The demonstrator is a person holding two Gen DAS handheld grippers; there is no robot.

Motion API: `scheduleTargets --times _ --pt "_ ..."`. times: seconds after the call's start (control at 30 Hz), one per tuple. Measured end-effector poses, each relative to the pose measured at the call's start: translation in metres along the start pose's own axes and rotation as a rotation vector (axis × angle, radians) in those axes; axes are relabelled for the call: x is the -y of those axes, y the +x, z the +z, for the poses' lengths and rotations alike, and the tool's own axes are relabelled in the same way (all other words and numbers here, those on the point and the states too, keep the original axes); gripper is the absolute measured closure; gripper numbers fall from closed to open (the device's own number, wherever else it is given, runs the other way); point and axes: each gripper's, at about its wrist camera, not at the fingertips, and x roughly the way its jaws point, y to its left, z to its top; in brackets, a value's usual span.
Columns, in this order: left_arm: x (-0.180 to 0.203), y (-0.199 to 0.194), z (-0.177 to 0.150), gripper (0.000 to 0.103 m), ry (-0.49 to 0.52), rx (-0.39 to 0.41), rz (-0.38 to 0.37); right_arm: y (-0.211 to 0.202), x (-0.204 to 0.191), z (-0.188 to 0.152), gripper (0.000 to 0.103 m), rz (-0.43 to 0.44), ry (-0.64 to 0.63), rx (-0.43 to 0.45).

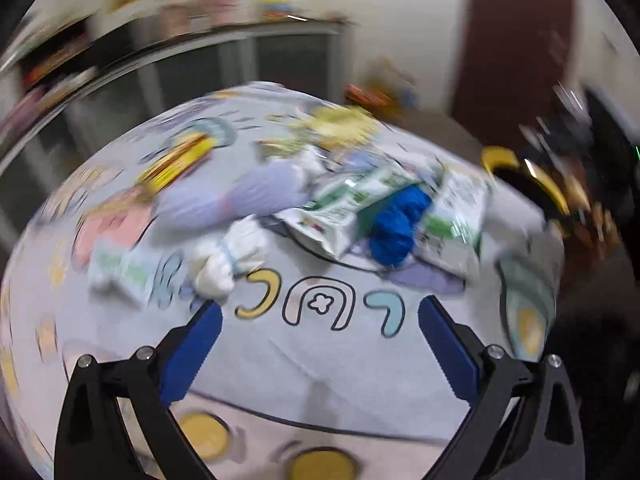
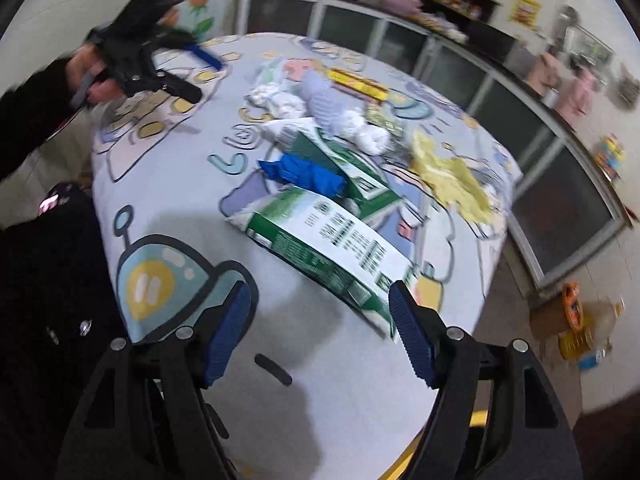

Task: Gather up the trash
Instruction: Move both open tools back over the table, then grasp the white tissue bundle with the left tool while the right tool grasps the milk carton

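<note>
A heap of trash lies on a table covered with a cartoon-print cloth (image 1: 320,360). It holds flattened green-and-white cartons (image 1: 340,212) (image 2: 328,248), a crumpled blue glove (image 1: 396,224) (image 2: 308,176), white tissue wads (image 1: 228,256) (image 2: 368,132), a lilac ribbed piece (image 1: 236,196) (image 2: 320,100) and yellow crumpled paper (image 2: 452,176). My left gripper (image 1: 320,320) hangs open over bare cloth just short of the heap; in the right wrist view a hand holds the left gripper (image 2: 200,76) at the table's far side. My right gripper (image 2: 320,308) is open, with the nearest carton's corner beside its right fingertip.
A dark bin with a yellow rim (image 1: 536,184) stands past the table's right edge. Glass-door cabinets (image 2: 460,64) line the wall behind. A bottle and orange items (image 2: 580,320) lie on the floor. The person's dark clothing (image 2: 48,280) is at the left.
</note>
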Motion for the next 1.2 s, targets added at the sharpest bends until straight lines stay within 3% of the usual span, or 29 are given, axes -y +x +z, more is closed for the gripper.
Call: scheduleTargets --times 0.07,0.17,0.3,0.4,0.47,0.67,0.8,1.0,1.2 --pt "0.000 0.007 0.012 0.008 0.138 -0.069 -0.023 0.004 0.001 0.009 0.035 0.029 -0.043 -0.021" --pt "-0.001 0.016 0.027 0.008 0.266 -0.138 -0.070 0.016 0.005 0.026 0.031 0.105 -0.134 -0.084" --pt "-0.011 0.029 0.040 0.008 0.336 -0.237 -0.181 0.034 0.012 0.042 0.030 0.176 -0.221 -0.188" --pt "-0.018 0.039 0.043 0.008 0.373 -0.288 -0.197 0.049 0.018 0.050 0.027 0.218 -0.273 -0.274" --pt "-0.026 0.047 0.046 0.008 0.383 -0.325 -0.213 0.059 0.022 0.055 0.022 0.243 -0.303 -0.332" --pt "-0.047 0.063 0.056 0.008 0.389 -0.384 -0.215 0.088 0.026 0.057 0.021 0.300 -0.346 -0.466" --pt "-0.059 0.082 0.060 0.008 0.388 -0.432 -0.195 0.102 0.026 0.057 0.021 0.327 -0.357 -0.497" --pt "-0.063 0.106 0.065 0.008 0.374 -0.473 -0.268 0.112 0.031 0.062 0.020 0.345 -0.346 -0.503" --pt "-0.059 0.133 0.058 0.008 0.382 -0.527 -0.282 0.125 0.032 0.061 0.020 0.354 -0.356 -0.533"
